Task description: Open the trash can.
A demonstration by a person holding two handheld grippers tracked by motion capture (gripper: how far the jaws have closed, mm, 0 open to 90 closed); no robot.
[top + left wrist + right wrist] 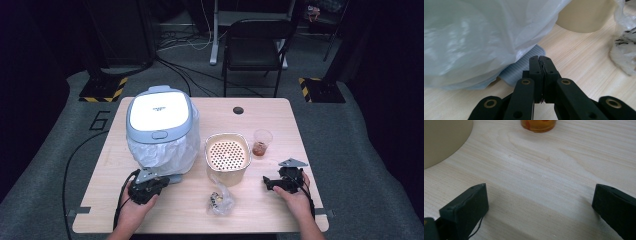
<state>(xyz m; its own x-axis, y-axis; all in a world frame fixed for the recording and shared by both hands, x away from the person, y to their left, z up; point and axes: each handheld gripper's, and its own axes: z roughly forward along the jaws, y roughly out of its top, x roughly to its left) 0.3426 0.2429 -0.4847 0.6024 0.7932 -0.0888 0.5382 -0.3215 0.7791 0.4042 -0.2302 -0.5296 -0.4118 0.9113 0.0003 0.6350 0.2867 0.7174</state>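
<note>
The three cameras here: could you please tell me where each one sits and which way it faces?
High view: above the person's side, looking forward and down on the table; both forearms show.
Left gripper view: rides the left tongs, closed, facing a plastic-wrapped bin.
Right gripper view: rides the right tongs, open, facing a cup.
Shared: the beige container shows in both gripper views.

One wooden table – on it, one lidded bin w/ a clear liner bag, one cream perforated container just right of the bin, one clear cup of amber liquid further right, one crumpled plastic bag in front of the container. Two handheld grippers – left, right. One black chair behind the table.
</note>
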